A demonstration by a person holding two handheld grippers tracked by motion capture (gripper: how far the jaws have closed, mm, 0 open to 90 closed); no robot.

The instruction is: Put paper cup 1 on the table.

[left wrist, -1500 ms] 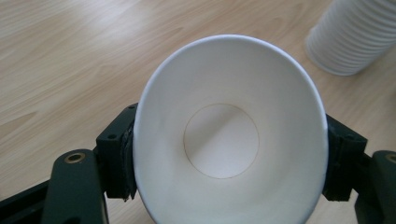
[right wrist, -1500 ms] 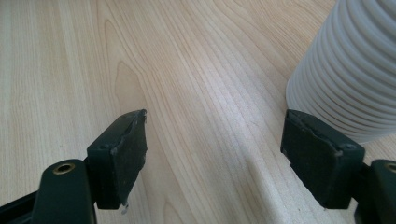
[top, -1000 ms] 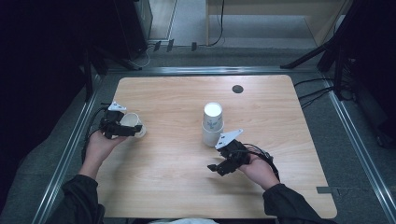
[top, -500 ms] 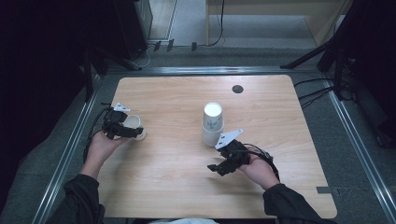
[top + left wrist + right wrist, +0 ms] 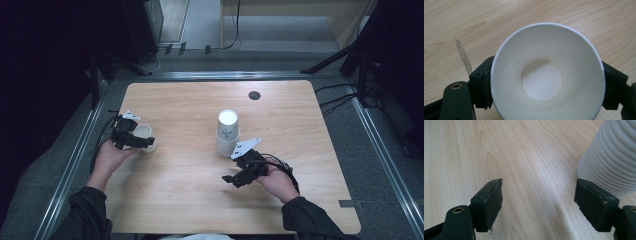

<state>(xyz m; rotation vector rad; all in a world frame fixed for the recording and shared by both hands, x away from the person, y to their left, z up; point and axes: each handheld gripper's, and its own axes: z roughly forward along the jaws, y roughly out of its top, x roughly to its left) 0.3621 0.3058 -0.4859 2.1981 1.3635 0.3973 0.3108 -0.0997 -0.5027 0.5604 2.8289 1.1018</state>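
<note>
1. Landmark: a stack of white paper cups point(image 5: 228, 132) stands upside down near the middle of the wooden table point(image 5: 190, 200); its ribbed side point(image 5: 610, 162) appears at the upper right of the right gripper view.
2. A single white paper cup point(image 5: 144, 136) stands upright, mouth up, well to the left of the stack, close to the table's left edge. The left gripper view looks down into its bare interior point(image 5: 541, 80).
3. The left gripper point(image 5: 136, 141) brackets this cup, one black jaw on each side of the wall. The jaws have just been opening with the cup between them; whether the pads are touching the wall cannot be told.
4. The right gripper point(image 5: 231, 179) sits just in front of the stack, toward the person. Its jaws stand apart over bare wood point(image 5: 537, 200), holding nothing, one jaw just beside the stack's base.
</note>
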